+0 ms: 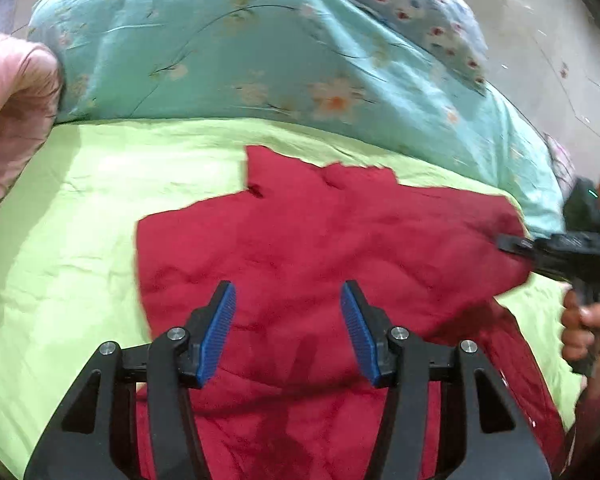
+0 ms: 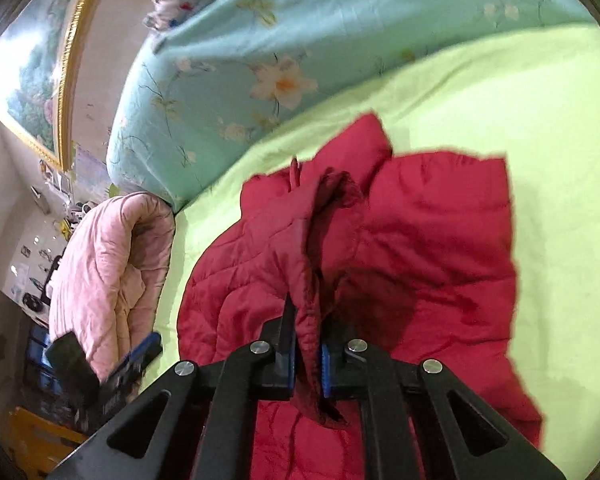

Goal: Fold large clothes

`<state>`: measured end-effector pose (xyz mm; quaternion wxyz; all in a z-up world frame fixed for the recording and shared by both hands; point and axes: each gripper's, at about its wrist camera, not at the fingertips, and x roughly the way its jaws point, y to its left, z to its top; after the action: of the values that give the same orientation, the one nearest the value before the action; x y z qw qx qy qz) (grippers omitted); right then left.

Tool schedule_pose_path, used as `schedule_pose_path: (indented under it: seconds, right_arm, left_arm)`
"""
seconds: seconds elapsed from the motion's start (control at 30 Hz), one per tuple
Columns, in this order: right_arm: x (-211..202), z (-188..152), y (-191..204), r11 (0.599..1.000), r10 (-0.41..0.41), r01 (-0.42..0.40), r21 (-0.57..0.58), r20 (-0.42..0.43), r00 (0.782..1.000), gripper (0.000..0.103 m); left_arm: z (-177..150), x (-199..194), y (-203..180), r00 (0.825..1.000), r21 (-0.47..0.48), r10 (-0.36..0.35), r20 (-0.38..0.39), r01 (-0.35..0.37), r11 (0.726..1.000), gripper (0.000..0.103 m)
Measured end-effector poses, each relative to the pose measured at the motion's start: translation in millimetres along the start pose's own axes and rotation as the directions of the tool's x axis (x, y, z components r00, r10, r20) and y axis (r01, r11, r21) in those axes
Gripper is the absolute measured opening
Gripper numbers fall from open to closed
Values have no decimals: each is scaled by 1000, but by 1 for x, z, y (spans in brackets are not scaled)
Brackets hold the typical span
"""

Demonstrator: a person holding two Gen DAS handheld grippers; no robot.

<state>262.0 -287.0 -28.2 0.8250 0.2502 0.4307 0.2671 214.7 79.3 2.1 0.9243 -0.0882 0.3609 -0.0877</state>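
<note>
No readable writing – right gripper [image 2: 307,364] pinching red jacket [image 2: 420,240] edge; left gripper [image 1: 288,334] spread, empty.

1. Lime-green bed sheet [image 1: 80,208], lightly creased, covering the whole near and middle surface.
2. Turquoise quilt [image 1: 204,60] with printed cream-and-orange flowers, bunched along the far edge of the sheet, resting on it.
3. Pale pillow or cover [image 1: 416,4] with small red and blue flowers, lying on the far right of the turquoise quilt.
4. Pink quilted blanket [image 2: 108,264], rolled in a heap at the left end of the turquoise quilt, touching it.
5. Gold-framed landscape painting [image 2: 32,68] on the wall beyond the bedding.
6. Cluttered shelf or counter [image 2: 32,280] below the painting; items too small and blurred to identify, possibly household oddments.
</note>
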Motion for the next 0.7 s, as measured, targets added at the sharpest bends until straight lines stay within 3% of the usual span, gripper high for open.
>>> schedule_pose_path:
  seconds: [0.13,0.27,0.43,0.57,0.63,0.7]
  right_arm:
    - [-16,3,-15,998,-66,66,-7,15,998,7]
    - [-3,-4,-36,990,-137,137,14,-15,990,7]
    - [15,-17,-54,978,-208,208,13,-19,978,8]
    - [26,-25,-60,967,-256,256,1,-12,967,14]
    - [19,-25,-56,964,-266,266,10,5,964,23]
    - [4,-23,-46,954,-301,301,0,51,952,23]
  left_arm:
    - [-1,25,8,998,-28,-29,-49,28,999,53]
    - [-7,38,6,995,-29,-64,-71,62,998,53]
    - [-18,48,-9,995,55,-18,-96,23,998,53]
    - [-22,58,-9,993,70,2,-119,7,998,53]
    - [-23,60,-8,992,77,12,-124,-2,997,53]
    - [-24,62,-9,992,88,25,-126,-14,996,53]
